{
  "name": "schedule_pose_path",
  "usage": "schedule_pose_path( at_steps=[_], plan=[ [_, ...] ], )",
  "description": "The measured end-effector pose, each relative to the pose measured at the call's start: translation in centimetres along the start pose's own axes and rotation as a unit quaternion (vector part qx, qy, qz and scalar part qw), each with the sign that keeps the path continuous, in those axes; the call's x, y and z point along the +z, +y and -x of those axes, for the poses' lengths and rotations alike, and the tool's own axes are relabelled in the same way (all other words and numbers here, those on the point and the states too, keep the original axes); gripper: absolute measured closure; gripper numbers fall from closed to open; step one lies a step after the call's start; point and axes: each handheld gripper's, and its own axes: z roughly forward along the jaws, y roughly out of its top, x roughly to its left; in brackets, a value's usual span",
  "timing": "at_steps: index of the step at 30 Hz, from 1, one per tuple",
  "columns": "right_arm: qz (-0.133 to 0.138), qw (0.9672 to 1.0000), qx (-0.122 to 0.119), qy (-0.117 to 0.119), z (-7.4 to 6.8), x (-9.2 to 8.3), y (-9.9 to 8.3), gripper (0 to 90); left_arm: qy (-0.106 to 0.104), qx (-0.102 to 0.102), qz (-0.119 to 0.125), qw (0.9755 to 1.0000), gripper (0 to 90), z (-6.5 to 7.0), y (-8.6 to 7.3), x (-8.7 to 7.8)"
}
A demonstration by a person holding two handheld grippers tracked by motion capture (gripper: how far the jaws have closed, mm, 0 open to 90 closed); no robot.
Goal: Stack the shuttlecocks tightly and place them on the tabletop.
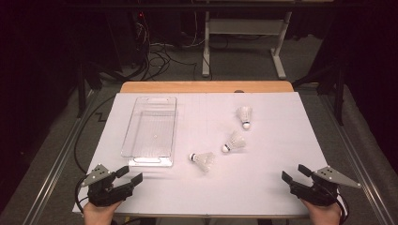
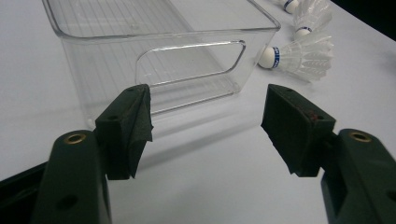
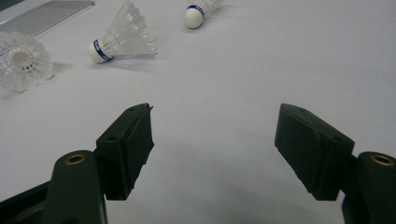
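Three shuttles lie mid-table, right of the clear bin (image 1: 151, 131): near shuttle (image 1: 202, 159), mid shuttle (image 1: 233, 141), far shuttle (image 1: 244, 115). Likely v. light, feather skirts fragile & springy; best gripped at the cork end or low on the skirt, gently. L gripper (image 1: 126, 177) & R gripper (image 1: 292, 175) both released, jaws wide, at the near edge. Plenty of open table btw them; bin walls are the only obstacle.

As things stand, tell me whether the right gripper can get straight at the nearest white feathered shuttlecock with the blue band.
Probably yes. The right gripper hovers with its jaws open, and bare white table lies between it and the white feathered shuttlecock with the blue band. Nothing stands in that path; the clear plastic bin sits well off to the side.
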Motion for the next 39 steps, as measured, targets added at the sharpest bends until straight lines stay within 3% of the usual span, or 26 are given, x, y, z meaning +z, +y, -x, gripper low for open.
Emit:
schedule_pose_path(
  at_steps=[15,39],
  plan=[
    [0.000,1.0000,0.000,-0.001,0.0,0.0,0.0,28.2,-0.010,0.031,-0.010,0.9994,34.3,1.6,0.4,0.8],
    [-0.001,1.0000,-0.001,0.000,0.0,0.0,0.0,28.2,-0.033,0.041,-0.019,0.9984,35.2,3.1,0.6,1.8]
  ],
)
